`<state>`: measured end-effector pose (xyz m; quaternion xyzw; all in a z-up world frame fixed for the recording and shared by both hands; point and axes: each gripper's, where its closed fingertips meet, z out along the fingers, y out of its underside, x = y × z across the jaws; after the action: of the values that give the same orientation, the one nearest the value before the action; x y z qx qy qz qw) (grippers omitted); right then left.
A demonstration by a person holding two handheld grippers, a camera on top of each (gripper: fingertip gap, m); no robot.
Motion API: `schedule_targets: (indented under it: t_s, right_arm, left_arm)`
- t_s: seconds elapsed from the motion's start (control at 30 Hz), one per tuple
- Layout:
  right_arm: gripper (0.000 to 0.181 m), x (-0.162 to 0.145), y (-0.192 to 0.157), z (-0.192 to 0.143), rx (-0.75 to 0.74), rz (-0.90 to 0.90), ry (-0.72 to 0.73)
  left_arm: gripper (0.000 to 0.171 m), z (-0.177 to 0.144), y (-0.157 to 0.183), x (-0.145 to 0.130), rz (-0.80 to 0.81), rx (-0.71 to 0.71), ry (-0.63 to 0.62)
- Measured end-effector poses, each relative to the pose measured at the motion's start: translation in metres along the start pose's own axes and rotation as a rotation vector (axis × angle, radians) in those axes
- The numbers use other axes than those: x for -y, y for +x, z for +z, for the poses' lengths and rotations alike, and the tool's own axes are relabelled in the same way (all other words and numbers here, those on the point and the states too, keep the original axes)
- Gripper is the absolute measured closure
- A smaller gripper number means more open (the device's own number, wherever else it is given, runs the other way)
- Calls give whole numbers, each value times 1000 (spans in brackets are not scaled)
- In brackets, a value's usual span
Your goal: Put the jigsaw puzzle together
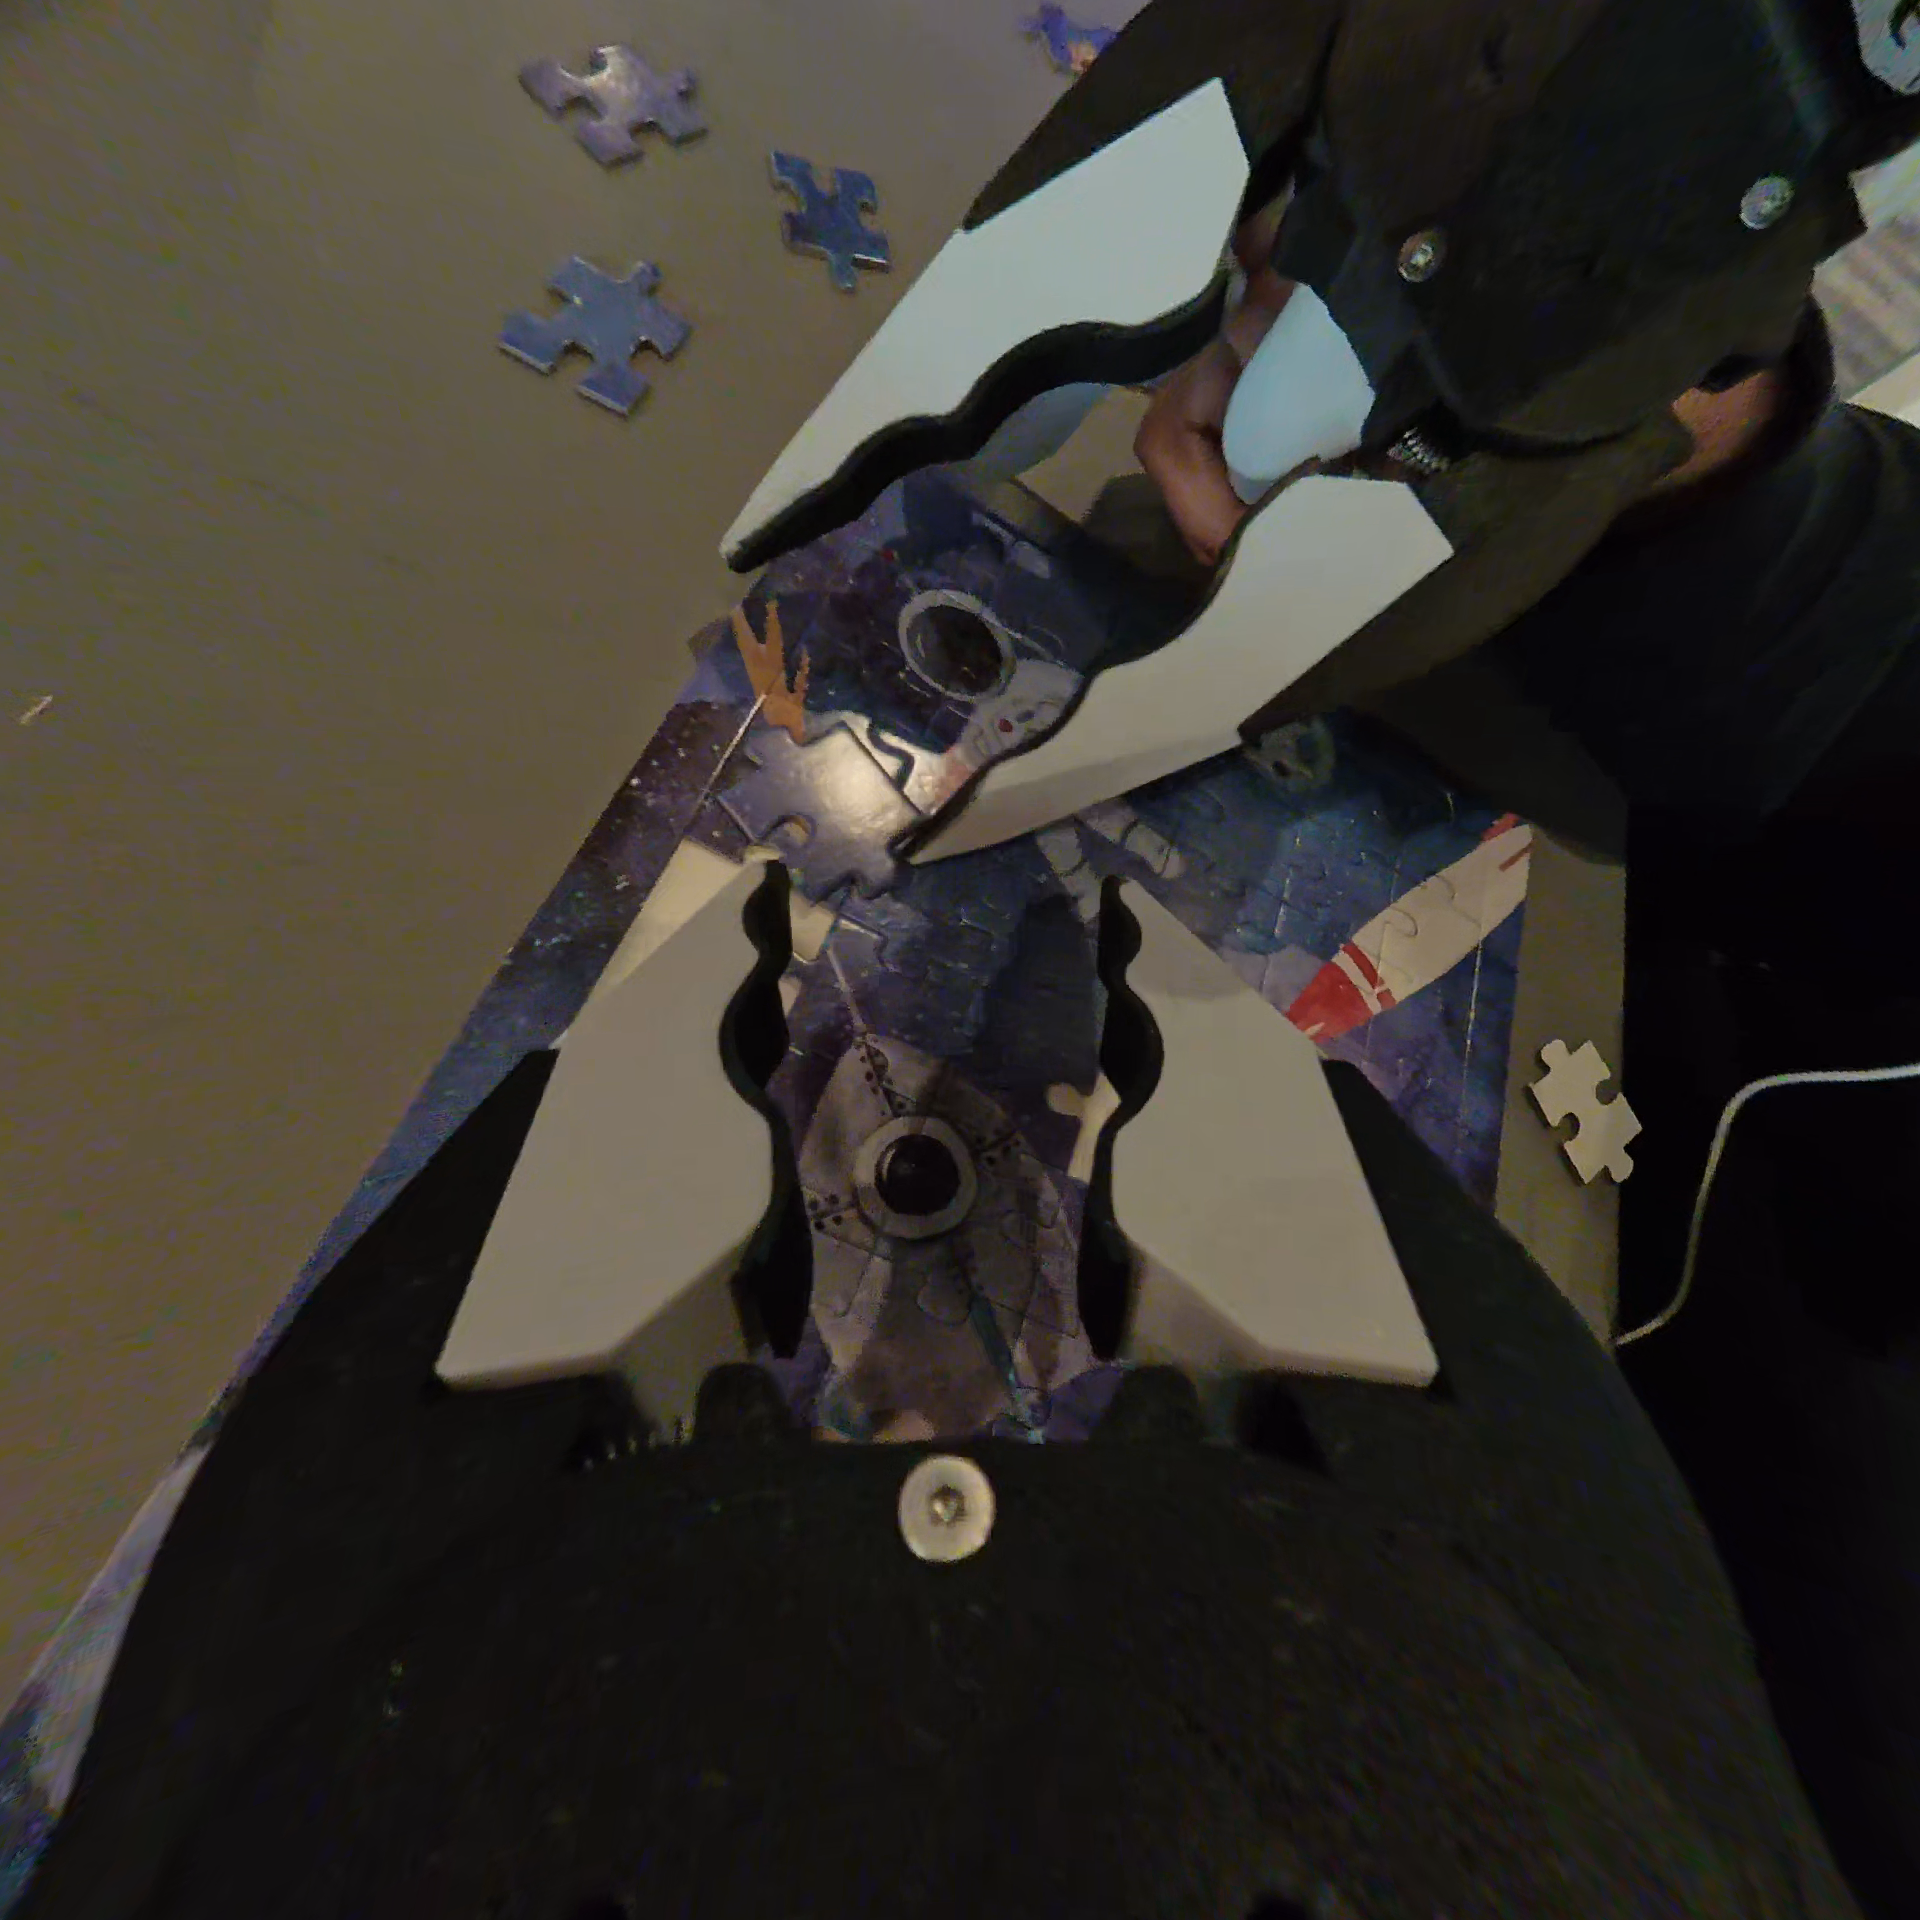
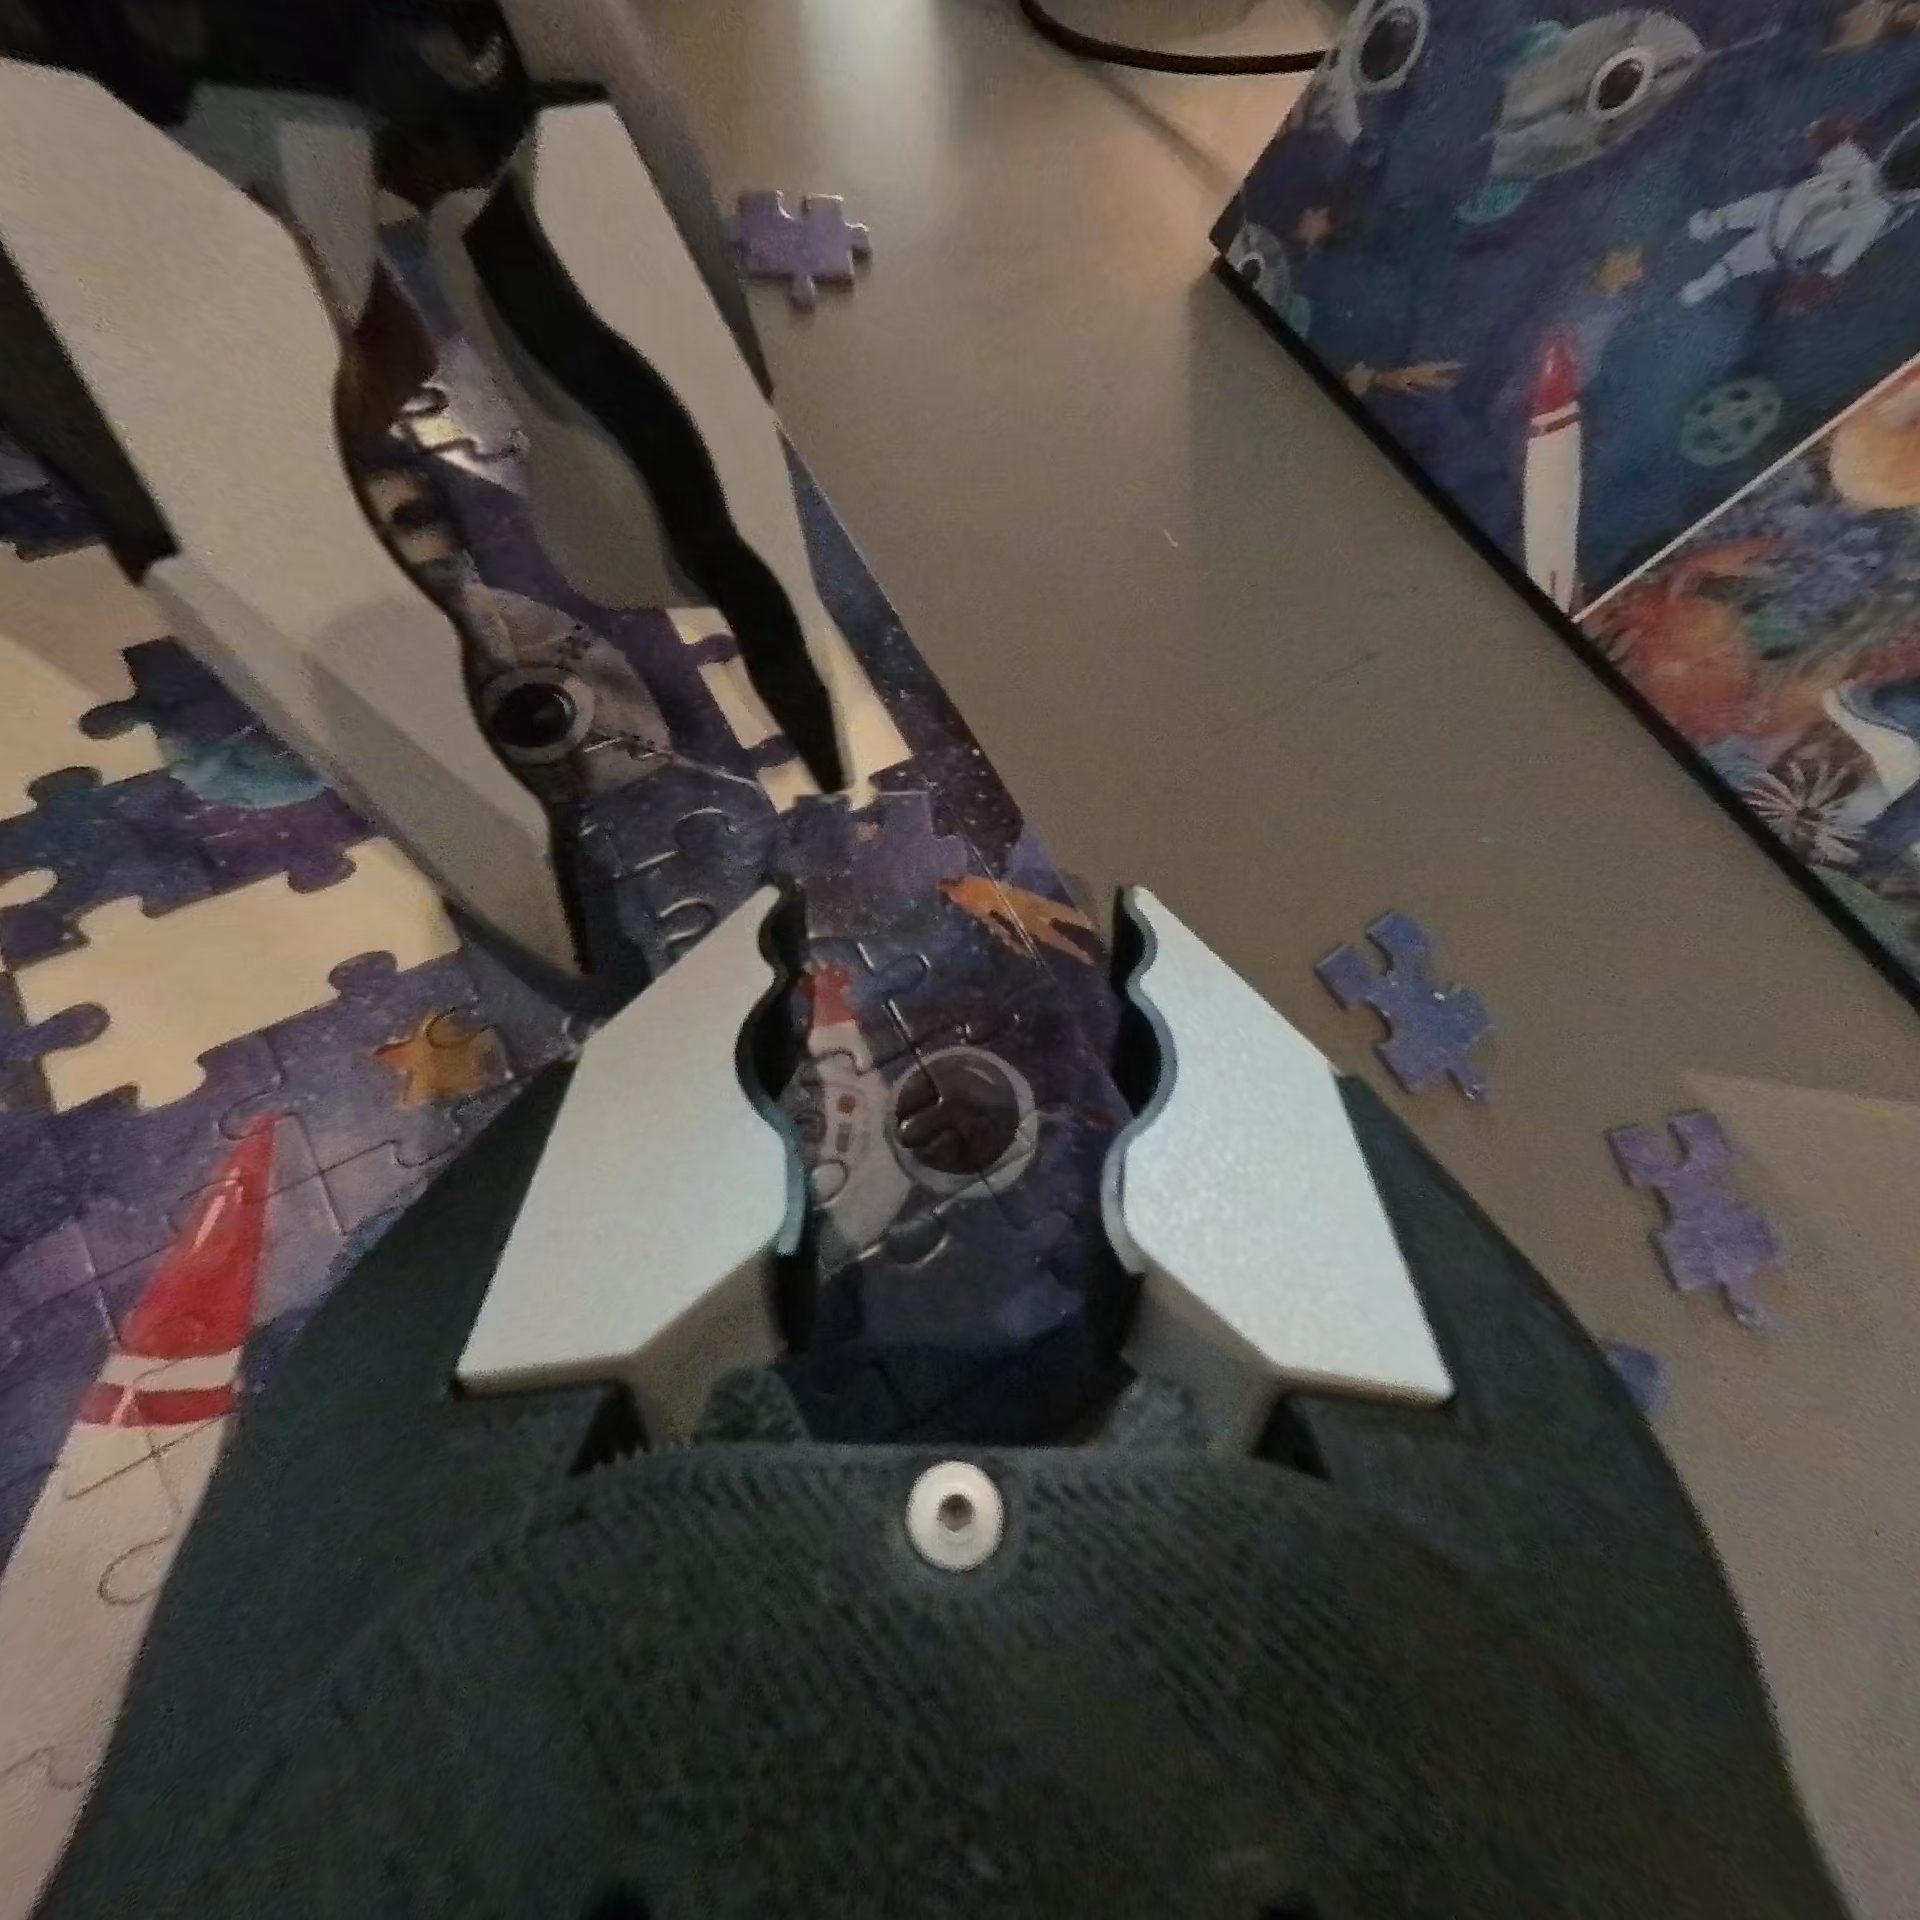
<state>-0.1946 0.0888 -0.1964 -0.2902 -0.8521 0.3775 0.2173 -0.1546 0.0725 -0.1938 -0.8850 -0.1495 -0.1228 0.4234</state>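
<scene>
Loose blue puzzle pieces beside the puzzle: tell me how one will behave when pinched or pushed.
A loose blue piece looks thin and flat, so it is probably light and stiff. Lying flush on the smooth table, it will likely slide when pushed and be awkward to pinch by its edge. It cannot roll.

Tabletop play space, grey table (image 2: 1195,540), puzzle box (image 2: 1621,343)

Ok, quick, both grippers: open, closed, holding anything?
Left gripper: open, nothing held.
Right gripper: open, nothing held; one fingertip touches a dark blue puzzle piece.
</scene>
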Motion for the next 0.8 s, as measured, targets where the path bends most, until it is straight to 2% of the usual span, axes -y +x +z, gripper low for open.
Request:
schedule_targets:
  t_s: [0.33,0.57,0.73,0.8]
  right_arm:
    - [135,-9,29,-4,-123,71,-27]
    - [119,10,-1,-2,31,119,52]
    - [121,3,-2,8,-4,113,-25]
    - [127,4,-1,9,-16,114,-31]
  left_arm:
    - [119,2,6,0,12,-24,-4]
    - [121,-13,-20,10,-34,94,73]
    - [122,-26,-31,19,-116,111,160]
    - [123,-32,-35,23,-139,117,197]
